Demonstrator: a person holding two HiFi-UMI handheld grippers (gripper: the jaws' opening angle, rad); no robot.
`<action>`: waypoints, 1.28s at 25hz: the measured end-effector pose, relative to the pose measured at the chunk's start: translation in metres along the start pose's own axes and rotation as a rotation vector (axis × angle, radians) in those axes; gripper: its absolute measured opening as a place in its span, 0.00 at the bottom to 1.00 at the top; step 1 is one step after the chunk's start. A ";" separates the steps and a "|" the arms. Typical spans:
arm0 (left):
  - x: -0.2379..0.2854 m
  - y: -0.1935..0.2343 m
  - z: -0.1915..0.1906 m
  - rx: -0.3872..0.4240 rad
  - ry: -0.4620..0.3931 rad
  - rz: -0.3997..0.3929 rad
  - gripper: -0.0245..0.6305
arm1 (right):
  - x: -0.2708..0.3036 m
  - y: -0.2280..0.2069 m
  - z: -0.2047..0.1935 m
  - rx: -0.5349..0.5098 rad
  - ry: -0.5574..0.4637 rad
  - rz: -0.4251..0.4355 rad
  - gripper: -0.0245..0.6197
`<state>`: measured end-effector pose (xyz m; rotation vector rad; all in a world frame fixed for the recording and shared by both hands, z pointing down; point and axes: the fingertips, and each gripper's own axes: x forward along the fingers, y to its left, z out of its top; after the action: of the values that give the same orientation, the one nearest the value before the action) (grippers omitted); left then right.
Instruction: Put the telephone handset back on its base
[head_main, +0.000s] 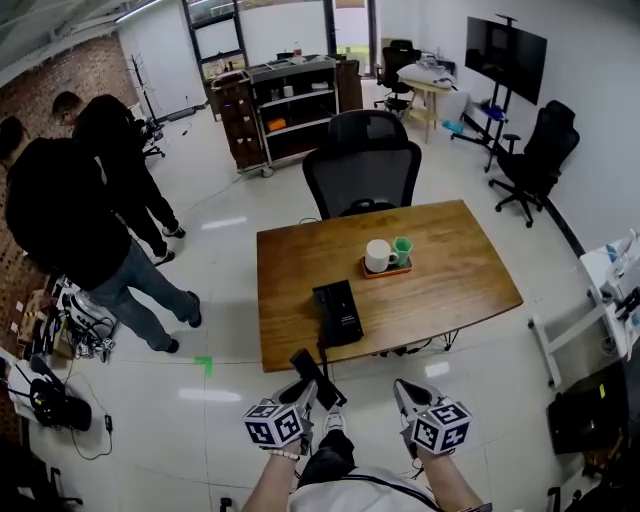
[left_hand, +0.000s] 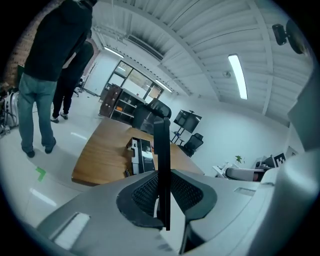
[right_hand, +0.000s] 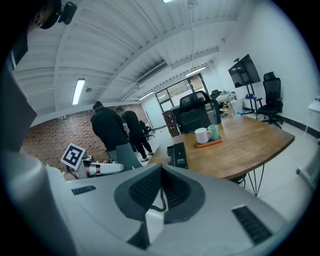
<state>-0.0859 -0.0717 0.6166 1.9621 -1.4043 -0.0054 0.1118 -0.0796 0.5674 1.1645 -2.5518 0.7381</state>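
Indoors, wooden table (head_main: 460, 270) bearing telephone base (head_main: 337, 312), pale floor (head_main: 220, 330), office chair (head_main: 362, 170) behind

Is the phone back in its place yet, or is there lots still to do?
Done: the black telephone handset is picked up, clamped in the left gripper. In hand: it is held by the near edge of the brown wooden table, apart from the black telephone base. Left: carry it over, lay it on the base, let go. The right gripper is shut and empty.
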 end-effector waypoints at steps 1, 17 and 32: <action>0.008 0.005 0.006 0.008 0.013 0.002 0.15 | 0.009 -0.001 0.006 -0.003 0.003 -0.004 0.04; 0.093 0.052 0.045 -0.029 0.141 -0.163 0.14 | 0.109 0.009 0.042 -0.013 0.038 -0.015 0.04; 0.168 0.085 0.051 -0.096 0.245 -0.323 0.15 | 0.143 0.008 0.048 -0.027 0.056 -0.047 0.04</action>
<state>-0.1072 -0.2510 0.6890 2.0111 -0.9069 0.0182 0.0113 -0.1921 0.5827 1.1738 -2.4724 0.7135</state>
